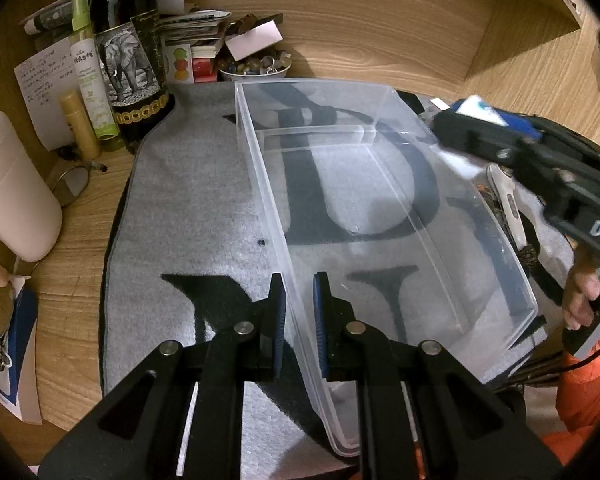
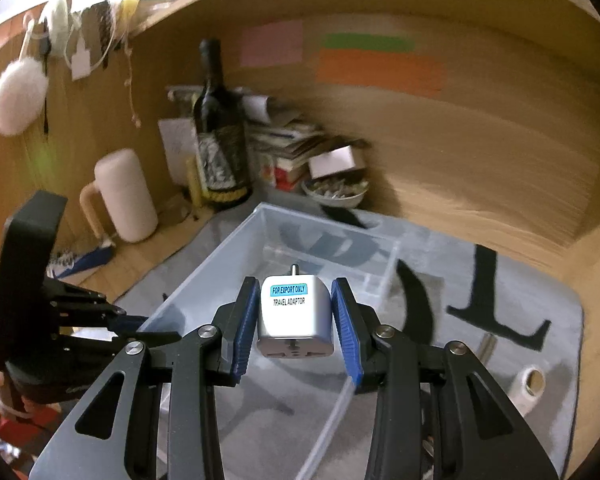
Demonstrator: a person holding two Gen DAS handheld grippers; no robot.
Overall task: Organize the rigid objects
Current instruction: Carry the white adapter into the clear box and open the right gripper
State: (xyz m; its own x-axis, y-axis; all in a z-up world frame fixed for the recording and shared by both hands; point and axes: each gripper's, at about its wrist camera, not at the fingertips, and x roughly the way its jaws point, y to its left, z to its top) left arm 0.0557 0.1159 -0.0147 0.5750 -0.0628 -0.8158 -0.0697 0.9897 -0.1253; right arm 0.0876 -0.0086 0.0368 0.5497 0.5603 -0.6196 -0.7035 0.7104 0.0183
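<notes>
A clear plastic bin (image 1: 260,160) lies on a grey mat with black letters (image 1: 180,208). My left gripper (image 1: 299,320) is shut on the bin's near left wall, one blue pad on each side. In the right wrist view my right gripper (image 2: 296,312) is shut on a white travel adaptor (image 2: 295,320), held in the air above the bin (image 2: 204,268). From the left wrist view the adaptor (image 1: 480,109) and right gripper (image 1: 472,120) hang just above the bin's far right rim. The left gripper (image 2: 148,328) shows at the bin's left edge. The bin looks empty apart from an inner divider.
A dark wine bottle (image 1: 128,60), a green spray bottle (image 1: 90,72), a pale mug (image 1: 12,188), glasses (image 1: 74,178), a bowl of beads (image 1: 256,66) and stacked papers crowd the back left. A white-handled tool (image 1: 508,200) lies right of the bin. Wooden walls enclose the desk.
</notes>
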